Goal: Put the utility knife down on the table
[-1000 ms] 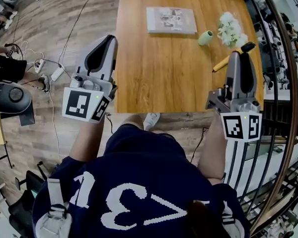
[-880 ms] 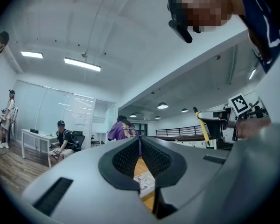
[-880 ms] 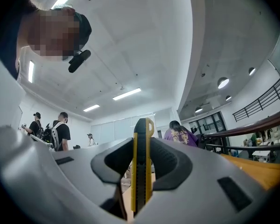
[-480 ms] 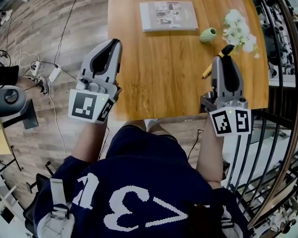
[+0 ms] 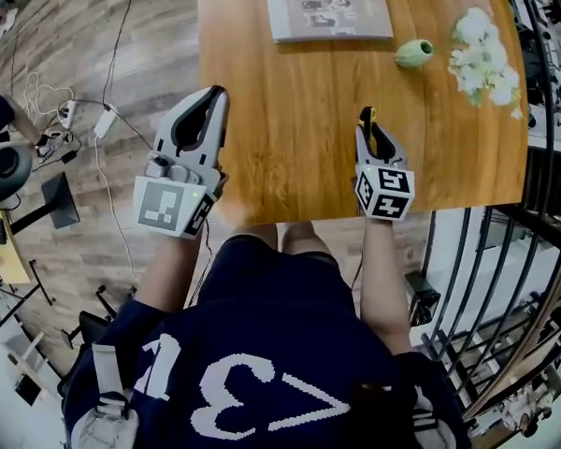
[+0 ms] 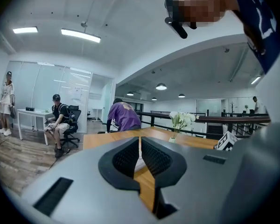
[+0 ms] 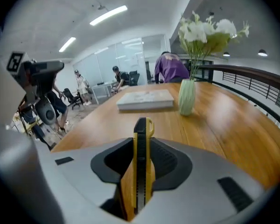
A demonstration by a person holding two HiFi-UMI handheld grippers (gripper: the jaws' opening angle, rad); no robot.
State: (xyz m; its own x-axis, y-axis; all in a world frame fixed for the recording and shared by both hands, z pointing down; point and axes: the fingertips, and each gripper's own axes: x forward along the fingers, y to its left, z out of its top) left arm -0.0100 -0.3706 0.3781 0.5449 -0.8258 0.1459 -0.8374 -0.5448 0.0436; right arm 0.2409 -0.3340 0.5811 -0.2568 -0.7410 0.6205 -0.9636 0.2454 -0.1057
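The utility knife (image 7: 140, 164) is yellow with a black slider and stands on edge between the jaws of my right gripper (image 7: 141, 171), which is shut on it. In the head view the knife's tip (image 5: 366, 116) pokes out ahead of the right gripper (image 5: 368, 131), low over the near middle of the wooden table (image 5: 290, 138). Whether the knife touches the wood I cannot tell. My left gripper (image 5: 211, 101) hangs at the table's left edge. Seen from the left gripper view, that gripper (image 6: 139, 154) is shut with nothing in it.
A grey book (image 5: 328, 7) lies at the table's far side. To its right a small green vase (image 5: 414, 52) holds white flowers (image 5: 481, 56). Cables and a power strip (image 5: 103, 120) lie on the floor at the left. A black railing (image 5: 542, 110) runs along the table's right side.
My right gripper has carried the knife left from near the table's right edge to its near middle and now sits lower. The left gripper has hardly moved.
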